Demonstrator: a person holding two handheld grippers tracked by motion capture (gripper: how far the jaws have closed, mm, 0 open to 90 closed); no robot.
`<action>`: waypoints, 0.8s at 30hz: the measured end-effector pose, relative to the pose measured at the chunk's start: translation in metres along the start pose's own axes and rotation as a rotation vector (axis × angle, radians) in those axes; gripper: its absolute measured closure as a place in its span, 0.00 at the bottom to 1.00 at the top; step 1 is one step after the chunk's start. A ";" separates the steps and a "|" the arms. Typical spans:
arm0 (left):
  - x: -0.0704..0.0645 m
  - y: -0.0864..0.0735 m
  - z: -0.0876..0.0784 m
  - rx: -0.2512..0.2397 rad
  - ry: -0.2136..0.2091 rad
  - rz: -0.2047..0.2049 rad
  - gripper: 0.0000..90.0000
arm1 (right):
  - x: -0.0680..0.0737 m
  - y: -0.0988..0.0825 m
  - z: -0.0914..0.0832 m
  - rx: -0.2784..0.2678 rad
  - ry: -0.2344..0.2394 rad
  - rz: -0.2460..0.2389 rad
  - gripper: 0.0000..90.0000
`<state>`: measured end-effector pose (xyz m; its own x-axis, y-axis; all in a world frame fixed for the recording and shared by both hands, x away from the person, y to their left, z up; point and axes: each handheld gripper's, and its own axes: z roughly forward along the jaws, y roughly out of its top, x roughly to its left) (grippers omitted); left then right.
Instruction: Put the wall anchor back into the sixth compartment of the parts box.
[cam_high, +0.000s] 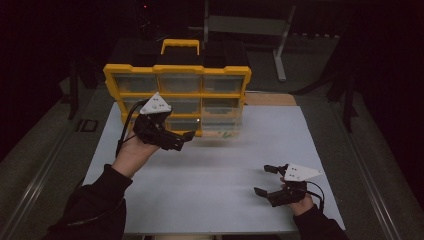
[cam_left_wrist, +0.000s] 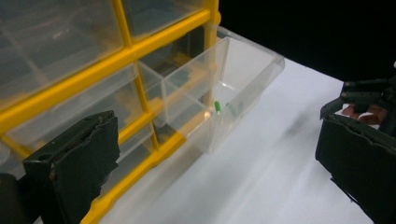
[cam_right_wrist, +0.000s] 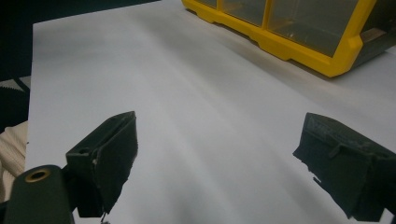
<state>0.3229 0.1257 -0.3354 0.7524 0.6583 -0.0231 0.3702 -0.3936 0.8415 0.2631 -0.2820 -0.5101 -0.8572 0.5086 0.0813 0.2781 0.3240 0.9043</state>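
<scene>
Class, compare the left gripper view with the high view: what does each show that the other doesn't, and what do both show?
Left gripper view alone: a small green piece inside the pulled-out clear drawer. High view alone: the organizer's yellow handle, the person's sleeves, and the left gripper from outside, open. Both: the yellow organizer, the white table and the right gripper, open.

A yellow drawer organiser (cam_high: 177, 95) is stood at the far side of the white tabletop (cam_high: 220, 170). One clear drawer (cam_left_wrist: 219, 100) is pulled out; a small green piece (cam_left_wrist: 217, 106) is seen inside.
</scene>
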 end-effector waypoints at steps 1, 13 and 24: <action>0.000 -0.003 -0.001 -0.003 0.001 -0.005 0.00 | 0.000 0.000 0.000 0.001 0.000 0.000 0.14; 0.000 -0.044 -0.004 -0.022 0.025 -0.037 0.00 | 0.001 0.001 0.000 0.000 0.000 -0.005 0.13; -0.012 -0.078 -0.001 -0.013 0.038 -0.055 0.00 | 0.001 0.001 0.000 0.001 0.002 -0.002 0.13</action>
<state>0.2844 0.1494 -0.4002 0.7100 0.7025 -0.0489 0.4026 -0.3479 0.8467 0.2628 -0.2812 -0.5093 -0.8584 0.5067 0.0802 0.2768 0.3258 0.9040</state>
